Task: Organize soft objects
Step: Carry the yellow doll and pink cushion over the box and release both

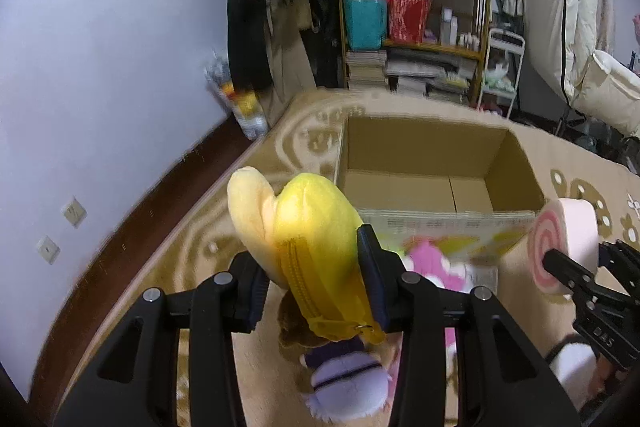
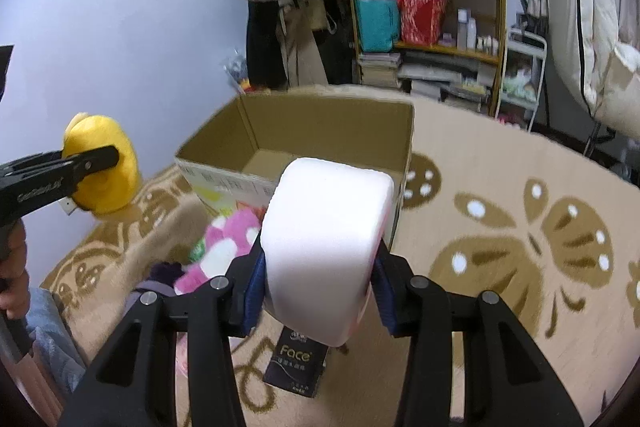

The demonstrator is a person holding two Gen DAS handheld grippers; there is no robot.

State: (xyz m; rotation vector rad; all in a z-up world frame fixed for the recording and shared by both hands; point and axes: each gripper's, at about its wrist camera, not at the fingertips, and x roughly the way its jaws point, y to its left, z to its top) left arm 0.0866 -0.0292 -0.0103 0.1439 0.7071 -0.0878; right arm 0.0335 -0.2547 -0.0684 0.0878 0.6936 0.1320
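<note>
Left wrist view: left gripper (image 1: 320,279) clamps yellow banana plush (image 1: 308,227), right gripper (image 2: 320,291) grips pink swirl cushion (image 2: 326,247); cardboard box (image 1: 436,147) lies open ahead, so carry both past its near rim before releasing.

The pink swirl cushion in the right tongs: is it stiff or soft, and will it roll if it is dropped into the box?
The pink swirl cushion looks soft and probably light: the right tongs hold it up by its flat ends alone. Its thick round shape suggests it may roll if it lands on its curved side in the cardboard box. Its smooth foam-like surface might slip.
</note>
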